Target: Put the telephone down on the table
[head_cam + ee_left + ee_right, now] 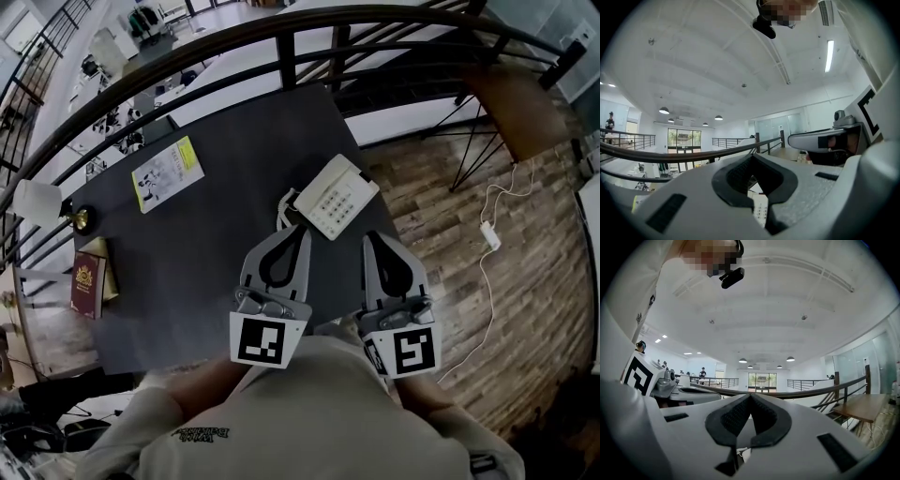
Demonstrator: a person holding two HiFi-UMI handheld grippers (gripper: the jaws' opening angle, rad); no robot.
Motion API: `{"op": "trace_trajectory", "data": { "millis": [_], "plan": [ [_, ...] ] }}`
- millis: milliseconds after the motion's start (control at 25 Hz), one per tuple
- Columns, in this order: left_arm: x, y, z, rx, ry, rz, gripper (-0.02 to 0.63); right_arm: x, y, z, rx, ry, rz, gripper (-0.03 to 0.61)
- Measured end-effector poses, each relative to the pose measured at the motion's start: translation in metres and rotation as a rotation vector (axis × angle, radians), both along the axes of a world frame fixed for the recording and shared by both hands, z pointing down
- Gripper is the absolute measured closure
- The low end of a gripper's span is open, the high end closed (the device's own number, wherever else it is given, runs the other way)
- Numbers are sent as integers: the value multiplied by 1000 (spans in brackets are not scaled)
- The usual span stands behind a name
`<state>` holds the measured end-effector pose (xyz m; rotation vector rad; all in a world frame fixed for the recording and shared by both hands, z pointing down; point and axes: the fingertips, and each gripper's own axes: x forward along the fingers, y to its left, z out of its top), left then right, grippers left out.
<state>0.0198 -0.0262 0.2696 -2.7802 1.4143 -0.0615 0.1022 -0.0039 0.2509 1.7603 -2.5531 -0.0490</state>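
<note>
Nearest to us, on our side of the telephone, are our beige top and the two marker cubes. The left gripper points at the telephone's near left corner. Its fingers meet at the tips with nothing clamped, and the keypad shows through the gap behind them. We cannot tell whether the tips touch the casing. The right gripper sits just beside the telephone's near right side, with its fingers pressed together and empty.

The telephone lies flat, keypad up, on the dark table, close to the table's right edge. A cord loops out at its left. Further left of the telephone lie a leaflet with a yellow border, a red book and a white-shaded lamp. To the telephone's right, down on the plank floor, a white cable trails. Beyond the telephone a dark railing curves across.
</note>
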Motion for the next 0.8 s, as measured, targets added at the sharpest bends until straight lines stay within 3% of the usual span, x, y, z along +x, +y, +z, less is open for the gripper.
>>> {"op": "trace_trajectory", "data": {
  "millis": [320,800],
  "plan": [
    [-9,-5,-3,17,15,-39,609,-6,-8,2,-9,10,-16,575],
    [-4,2,0,-6,-26,1,609,-11,-5,1,-18,14,-32,575]
  ]
}}
